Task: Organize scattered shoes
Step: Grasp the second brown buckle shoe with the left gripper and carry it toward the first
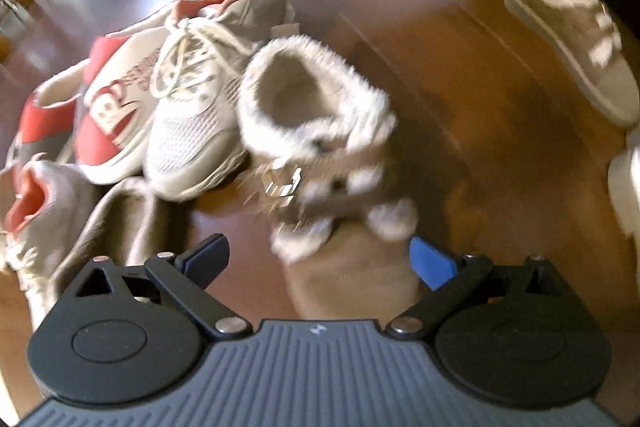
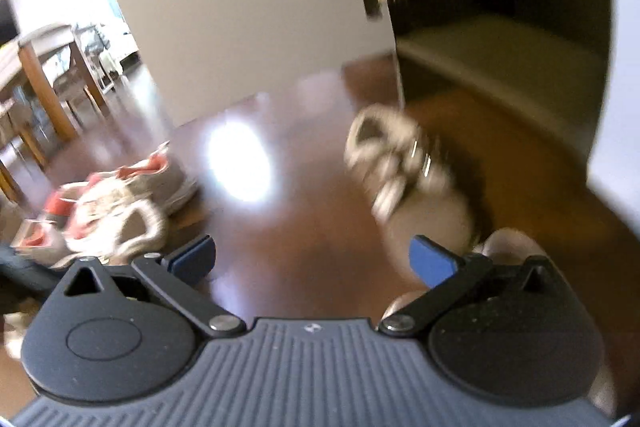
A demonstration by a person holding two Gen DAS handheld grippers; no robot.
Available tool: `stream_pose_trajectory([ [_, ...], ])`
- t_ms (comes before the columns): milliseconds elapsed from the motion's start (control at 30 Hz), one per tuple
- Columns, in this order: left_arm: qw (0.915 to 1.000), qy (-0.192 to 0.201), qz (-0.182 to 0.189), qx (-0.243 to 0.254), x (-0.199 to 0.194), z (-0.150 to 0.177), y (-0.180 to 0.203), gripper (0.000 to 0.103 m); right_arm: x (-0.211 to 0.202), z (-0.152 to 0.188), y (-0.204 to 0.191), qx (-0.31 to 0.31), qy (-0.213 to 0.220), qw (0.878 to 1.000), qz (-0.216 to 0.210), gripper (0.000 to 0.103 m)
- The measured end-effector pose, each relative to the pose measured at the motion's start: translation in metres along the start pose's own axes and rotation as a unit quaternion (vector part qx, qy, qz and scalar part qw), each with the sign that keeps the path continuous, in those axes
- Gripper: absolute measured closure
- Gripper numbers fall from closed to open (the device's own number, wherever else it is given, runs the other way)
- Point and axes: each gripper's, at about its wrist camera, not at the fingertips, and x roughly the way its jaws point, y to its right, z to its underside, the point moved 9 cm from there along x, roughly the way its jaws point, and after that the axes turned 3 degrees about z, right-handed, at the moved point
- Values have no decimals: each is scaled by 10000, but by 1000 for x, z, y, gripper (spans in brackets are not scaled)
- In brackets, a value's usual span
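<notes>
Shoes [image 1: 192, 99] heaped left, bare floor [image 1: 460, 39] right

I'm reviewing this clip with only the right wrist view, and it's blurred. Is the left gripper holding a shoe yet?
Observer: No. The left gripper is open, its fingers spread either side of the toe of a tan fur-lined boot, not pressing on it.
Operator: What lies next to that boot?
Observer: A white laced sneaker lies right beside it, at the edge of the shoe pile.
Operator: Any detail on the boot itself?
Observer: A metal buckle sits on its strap.
</notes>
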Motion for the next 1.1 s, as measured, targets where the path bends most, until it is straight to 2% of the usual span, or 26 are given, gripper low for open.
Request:
stream_pose_trajectory([
  [67,9999,-6,148,-49,14,-12,5,4,-3,16,-1,352,-266,9990,-119,1],
  [133,9998,-162,-115,-59,32,-17,3,3,-1,28,-4,607,-484,9968,-214,1],
  [167,9994,-252,-221,-129,41,-18,0,5,-1,31,-3,622,-521,9965,-206,1],
  [267,9988,-283,-117,-373,52,-19,-1,18,-4,40,2,654,-623,9958,-174,1],
  [367,9996,-172,-130,-197,51,-28,16,22,-7,45,6,666,-615,9958,-160,1],
  [533,9965,-276,529,-583,50,-67,75,22,-7,47,12,635,-661,9957,-105,1],
  [667,9881,-412,1105,-984,46,-102,122,16,-3,45,11,582,-703,9958,-86,1],
  [800,9830,-789,1428,-847,43,-109,145,15,-1,43,10,491,-753,9959,-47,1],
  [900,9810,-791,1612,-739,36,-94,140,14,-3,43,9,376,-734,9966,-32,1],
  [1000,9731,-859,1824,-1118,30,-86,136,14,0,48,10,335,-785,9963,9,1],
  [1100,9775,-564,1769,-1002,8,-93,130,14,5,52,5,414,-869,9954,-19,1],
])
